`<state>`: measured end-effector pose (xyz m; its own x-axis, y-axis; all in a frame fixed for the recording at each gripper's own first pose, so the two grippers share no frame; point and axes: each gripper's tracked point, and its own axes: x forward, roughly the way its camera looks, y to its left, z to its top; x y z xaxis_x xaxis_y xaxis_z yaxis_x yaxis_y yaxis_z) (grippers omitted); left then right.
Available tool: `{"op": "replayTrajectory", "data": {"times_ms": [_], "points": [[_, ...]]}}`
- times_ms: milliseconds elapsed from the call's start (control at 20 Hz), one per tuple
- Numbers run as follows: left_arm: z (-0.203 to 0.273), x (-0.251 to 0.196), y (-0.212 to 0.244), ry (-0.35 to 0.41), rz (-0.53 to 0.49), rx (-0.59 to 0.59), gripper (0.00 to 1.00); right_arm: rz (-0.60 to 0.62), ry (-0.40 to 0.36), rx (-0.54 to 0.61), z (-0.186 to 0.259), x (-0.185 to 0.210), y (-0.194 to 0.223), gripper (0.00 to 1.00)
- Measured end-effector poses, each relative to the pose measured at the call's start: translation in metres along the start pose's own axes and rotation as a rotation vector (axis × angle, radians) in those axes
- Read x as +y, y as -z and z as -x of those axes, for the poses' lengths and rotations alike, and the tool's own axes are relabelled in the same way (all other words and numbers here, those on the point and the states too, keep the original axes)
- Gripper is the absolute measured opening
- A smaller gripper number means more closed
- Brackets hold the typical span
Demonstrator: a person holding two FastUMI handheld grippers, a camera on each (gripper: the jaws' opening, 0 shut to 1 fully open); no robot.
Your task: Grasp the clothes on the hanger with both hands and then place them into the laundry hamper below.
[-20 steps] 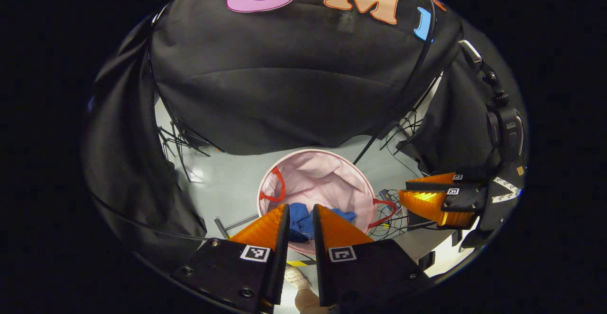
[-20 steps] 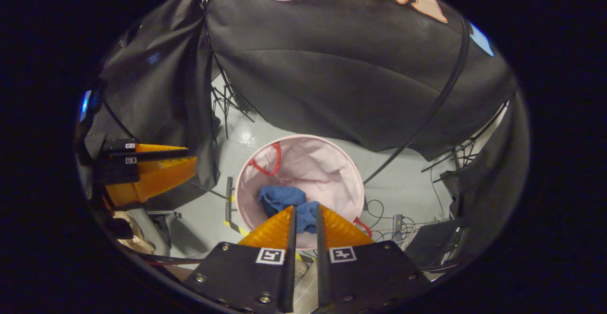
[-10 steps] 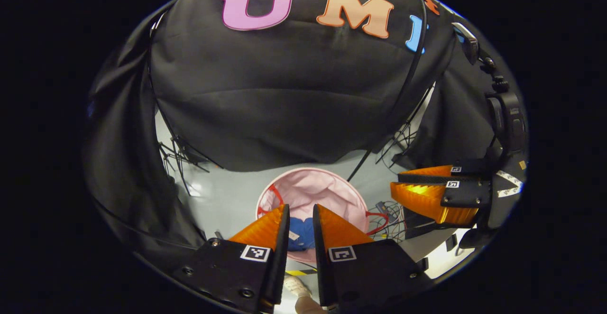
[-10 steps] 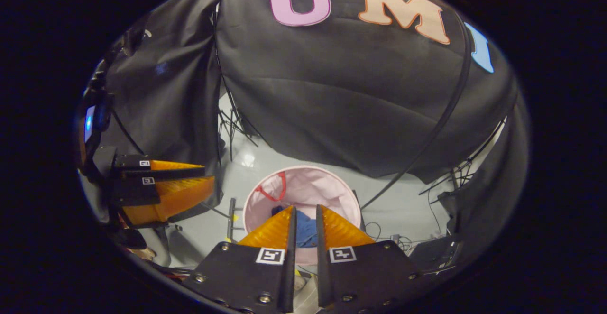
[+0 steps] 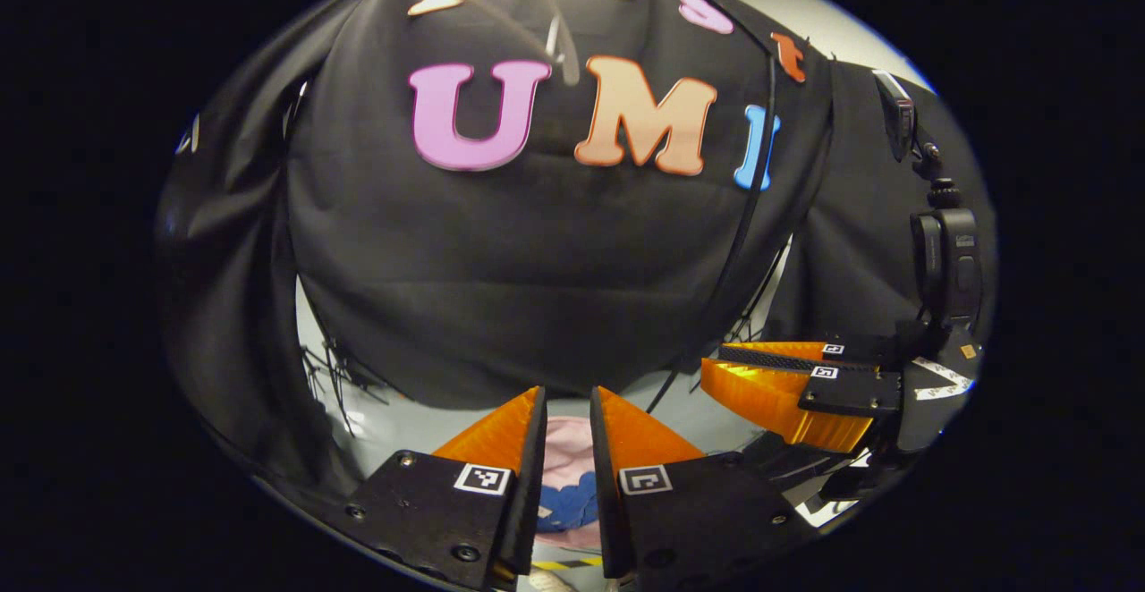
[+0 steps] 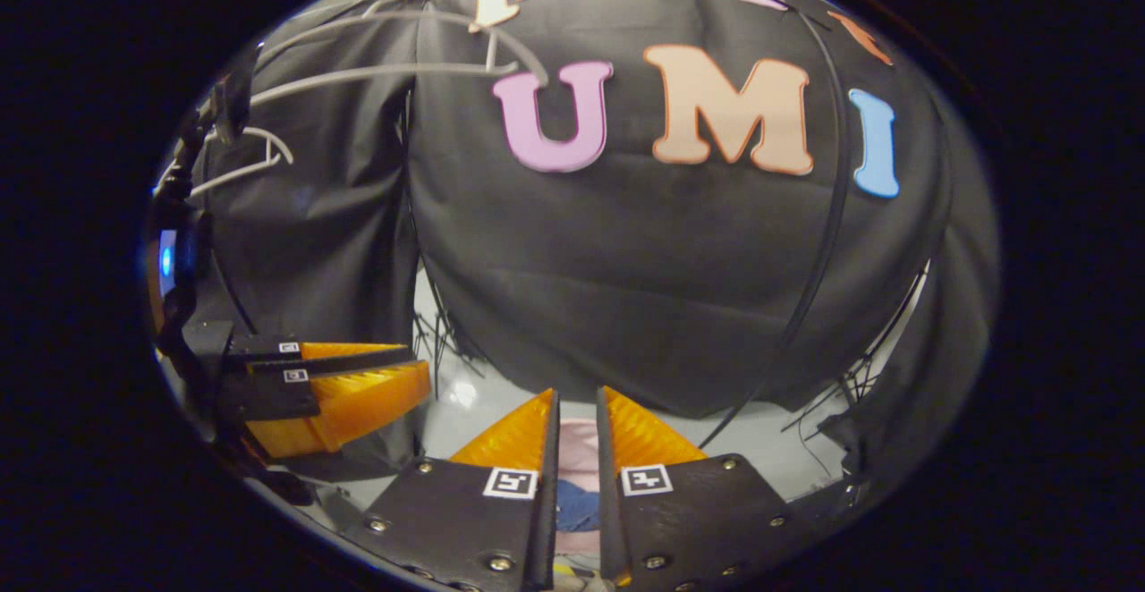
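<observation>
In the left gripper view my left gripper [image 5: 566, 395] holds its jaws narrow and empty; through the gap at 6 o'clock the blue crumpled clothes [image 5: 564, 501] lie inside the round pink fabric laundry hamper [image 5: 570, 444]. My right gripper [image 5: 716, 364], at 4 o'clock, is nearly closed and empty. The right gripper view adds a grey wire hanger [image 6: 394, 69] at 11 o'clock, bare. The hamper stands on the pale grey floor [image 6: 465, 400] before black cloth.

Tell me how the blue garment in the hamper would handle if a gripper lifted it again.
The blue garment lies crumpled in the pink hamper, so it is likely floppy and would drape from one pinch. It looks like thin cloth, probably light. It should not roll or break.
</observation>
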<state>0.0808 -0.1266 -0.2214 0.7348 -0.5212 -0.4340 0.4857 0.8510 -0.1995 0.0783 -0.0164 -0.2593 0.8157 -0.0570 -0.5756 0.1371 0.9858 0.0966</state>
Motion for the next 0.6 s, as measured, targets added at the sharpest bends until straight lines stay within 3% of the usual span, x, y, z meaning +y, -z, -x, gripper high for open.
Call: {"op": "replayTrajectory", "data": {"times_ms": [300, 550, 600], "points": [[0.031, -0.022, -0.092, 0.036, -0.045, -0.207, 0.30, 0.009, 0.022, -0.232, 0.042, -0.002, -0.100, 0.19], [0.062, -0.033, -0.156, 0.042, -0.073, -0.367, 0.29, -0.002, 0.024, -0.376, 0.081, 0.002, -0.159, 0.20], [0.068, -0.033, -0.167, 0.039, -0.078, -0.390, 0.23, 0.002, 0.027, -0.400, 0.090, 0.002, -0.169, 0.20]]}}
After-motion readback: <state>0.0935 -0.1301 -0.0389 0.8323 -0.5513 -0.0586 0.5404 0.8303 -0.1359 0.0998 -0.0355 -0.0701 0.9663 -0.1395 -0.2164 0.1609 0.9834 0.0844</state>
